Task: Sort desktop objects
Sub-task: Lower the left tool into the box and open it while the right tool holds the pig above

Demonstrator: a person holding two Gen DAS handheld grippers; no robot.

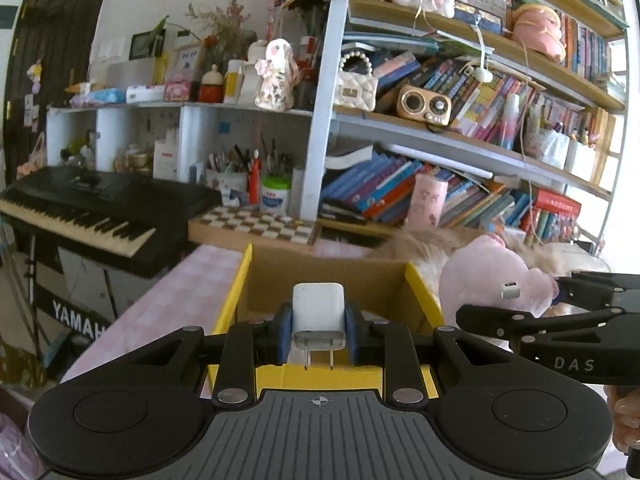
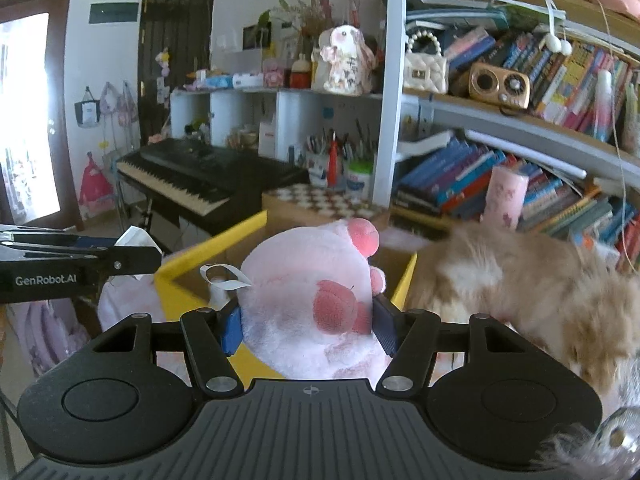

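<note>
Pink checked tabletop [image 1: 176, 296] carries an open yellow-edged cardboard box [image 1: 234, 300], a checkerboard box [image 1: 256, 226] behind it, fluffy tan cat [image 2: 520, 280] beside.

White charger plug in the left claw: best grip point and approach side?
Grip the white charger plug across its two flat side faces at mid-body, coming from the prong end, as the left claw has it now. Those faces are parallel and smooth, so the pads seat flush. The prongs point back toward the camera, clear of the pads. Avoid the rounded corners, which would likely slip.
</note>
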